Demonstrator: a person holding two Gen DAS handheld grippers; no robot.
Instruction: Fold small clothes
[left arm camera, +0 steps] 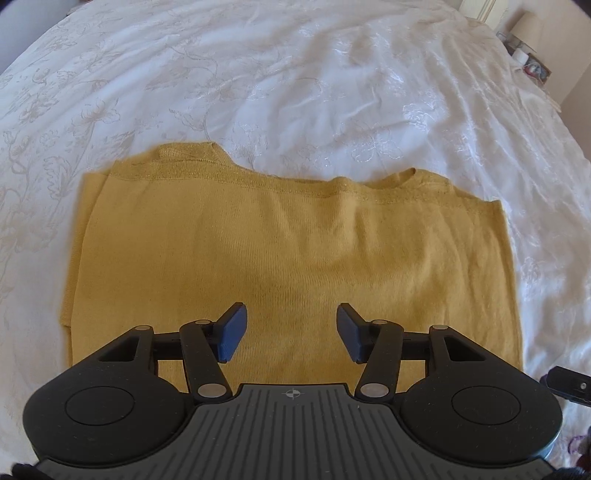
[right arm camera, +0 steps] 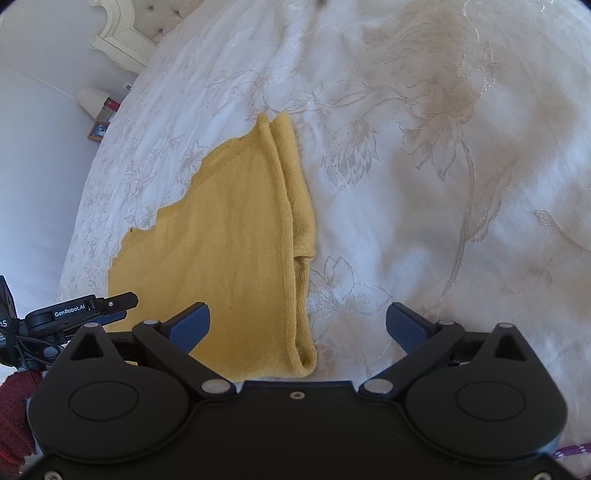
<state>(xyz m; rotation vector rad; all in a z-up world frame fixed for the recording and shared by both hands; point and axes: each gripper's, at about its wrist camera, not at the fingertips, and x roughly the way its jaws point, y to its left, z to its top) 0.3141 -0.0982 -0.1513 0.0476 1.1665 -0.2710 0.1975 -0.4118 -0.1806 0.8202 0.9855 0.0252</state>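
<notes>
A mustard-yellow knitted garment (left arm camera: pixel 288 251) lies flat and folded on the white bedspread. In the left wrist view my left gripper (left arm camera: pixel 291 328) hovers over its near part, jaws partly apart, with nothing pressed between the blue pads (left arm camera: pixel 232 332). In the right wrist view the same garment (right arm camera: pixel 229 251) shows its folded right edge (right arm camera: pixel 301 266) running away from me. My right gripper (right arm camera: pixel 297 325) stands wide open above that edge's near corner, with no cloth pinched. The other gripper's tip (right arm camera: pixel 114 302) shows at the left.
The white bedspread (left arm camera: pixel 295 92) with a pale flower pattern spreads all round the garment. A lamp and small items (left arm camera: pixel 524 44) stand on a bedside stand beyond the bed's far corner. A cream headboard (right arm camera: pixel 125 33) shows at the top left of the right wrist view.
</notes>
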